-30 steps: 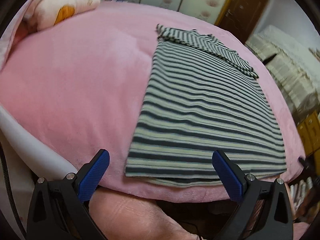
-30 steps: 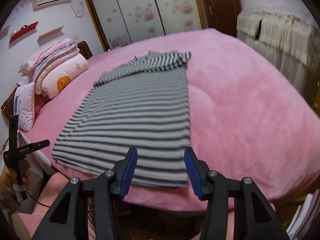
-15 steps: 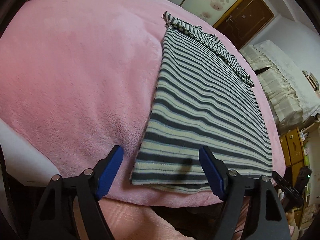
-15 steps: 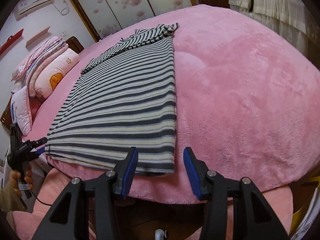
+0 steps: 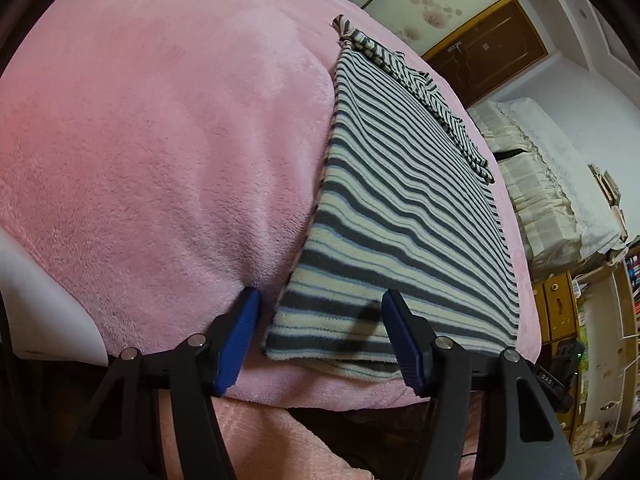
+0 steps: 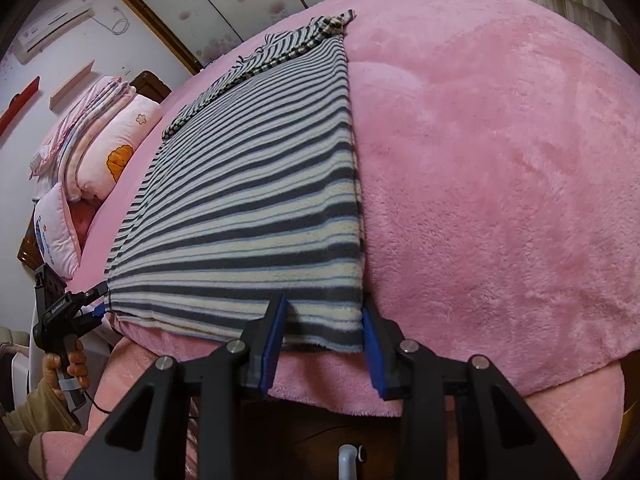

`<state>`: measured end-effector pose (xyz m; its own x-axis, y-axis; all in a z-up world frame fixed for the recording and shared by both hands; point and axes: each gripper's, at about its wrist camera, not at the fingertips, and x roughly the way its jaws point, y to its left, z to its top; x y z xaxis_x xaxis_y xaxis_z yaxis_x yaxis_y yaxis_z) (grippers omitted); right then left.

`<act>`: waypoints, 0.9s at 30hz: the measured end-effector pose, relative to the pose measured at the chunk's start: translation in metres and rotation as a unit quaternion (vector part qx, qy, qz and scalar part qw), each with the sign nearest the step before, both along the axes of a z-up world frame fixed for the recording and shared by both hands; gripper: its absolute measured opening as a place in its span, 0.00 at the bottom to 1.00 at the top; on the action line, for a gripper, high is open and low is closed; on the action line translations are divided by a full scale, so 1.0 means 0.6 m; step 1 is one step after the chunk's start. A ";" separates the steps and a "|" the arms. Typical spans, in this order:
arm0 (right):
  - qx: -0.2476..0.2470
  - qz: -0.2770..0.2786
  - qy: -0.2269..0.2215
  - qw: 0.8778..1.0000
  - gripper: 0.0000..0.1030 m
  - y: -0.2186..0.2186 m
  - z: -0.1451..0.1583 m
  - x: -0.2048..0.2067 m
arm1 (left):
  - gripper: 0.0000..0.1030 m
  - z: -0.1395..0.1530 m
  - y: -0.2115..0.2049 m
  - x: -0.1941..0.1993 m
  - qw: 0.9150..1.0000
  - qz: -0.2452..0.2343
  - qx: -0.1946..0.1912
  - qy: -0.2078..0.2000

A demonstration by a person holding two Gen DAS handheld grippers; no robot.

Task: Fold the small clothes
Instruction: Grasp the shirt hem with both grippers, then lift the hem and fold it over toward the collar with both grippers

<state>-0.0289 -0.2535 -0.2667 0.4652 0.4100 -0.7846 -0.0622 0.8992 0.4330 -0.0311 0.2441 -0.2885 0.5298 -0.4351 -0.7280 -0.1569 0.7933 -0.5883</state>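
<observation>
A grey-and-cream striped garment [image 5: 400,200] [image 6: 248,184] lies flat on the pink blanket [image 5: 140,140] [image 6: 500,160], with its collar end far away and bunched. My left gripper [image 5: 320,296] straddles the near left corner of the hem. One blue pad digs into the blanket and the other rests on the cloth; the jaws are closing and not pinching. My right gripper [image 6: 324,302] straddles the near right corner, closing too, with the cloth between the pads but not pressed. In the right wrist view the left gripper [image 6: 100,301] sits at the hem's far-left corner.
Pillows and folded quilts [image 6: 100,152] are stacked at the bed's left end. A hand [image 6: 68,364] holds the left gripper. Flowered wardrobe doors [image 5: 420,0] and a brown door [image 5: 492,56] stand behind, with cream-covered furniture [image 5: 540,184] and a wooden cabinet [image 5: 556,308] to the right.
Both grippers have come down to the near hem and tipped more steeply. Their jaws have narrowed. Each hem corner now lies between a pair of pads.
</observation>
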 end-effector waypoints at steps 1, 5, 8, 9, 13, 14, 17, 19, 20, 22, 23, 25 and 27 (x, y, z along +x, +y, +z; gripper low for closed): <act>-0.001 0.000 0.002 1.000 0.35 0.001 -0.001 0.001 | 0.59 -0.001 0.000 -0.001 1.000 -0.001 0.000 0.000; -0.001 -0.002 0.005 1.000 0.36 0.003 -0.004 0.001 | 0.59 -0.001 -0.002 0.002 1.000 -0.008 0.007 0.004; 0.003 -0.004 0.007 1.000 0.34 0.001 -0.003 0.001 | 0.36 0.002 -0.010 0.006 0.999 -0.012 0.026 0.018; 0.001 -0.004 0.009 1.000 0.27 0.001 -0.004 0.002 | 0.32 0.001 -0.012 0.007 0.999 -0.015 0.026 0.020; 0.010 0.001 0.017 1.000 0.09 0.000 -0.005 0.005 | 0.09 0.000 -0.021 0.011 0.999 -0.029 0.022 0.030; 0.008 0.003 0.016 1.000 0.09 0.002 -0.004 0.005 | 0.07 0.003 -0.025 0.012 0.999 -0.033 0.029 0.031; -0.002 0.010 0.010 1.000 0.08 0.004 0.005 0.002 | 0.07 0.012 -0.033 0.017 0.998 -0.039 0.041 0.035; -0.002 0.013 0.004 1.000 0.07 0.003 0.015 0.000 | 0.06 0.018 -0.033 0.018 0.998 -0.039 0.039 0.036; -0.002 0.015 0.001 1.000 0.07 0.002 0.020 -0.002 | 0.06 0.022 -0.031 0.018 0.998 -0.036 0.035 0.035; 0.000 0.021 -0.009 1.000 0.07 0.001 0.036 -0.004 | 0.06 0.031 -0.028 0.020 0.999 -0.032 0.025 0.031; 0.001 0.024 -0.013 1.000 0.07 -0.001 0.043 -0.004 | 0.06 0.037 -0.026 0.020 0.999 -0.030 0.021 0.028; 0.002 0.030 -0.026 0.999 0.07 -0.002 0.064 -0.004 | 0.06 0.052 -0.022 0.021 0.999 -0.025 0.009 0.018; 0.009 0.037 -0.038 0.999 0.07 -0.002 0.087 0.000 | 0.06 0.074 -0.020 0.024 1.000 -0.023 0.000 0.002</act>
<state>-0.0292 -0.2549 -0.2143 0.4904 0.4598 -0.7403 -0.1614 0.8827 0.4414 -0.0168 0.2321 -0.2438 0.5071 -0.4584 -0.7298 -0.1223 0.8000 -0.5874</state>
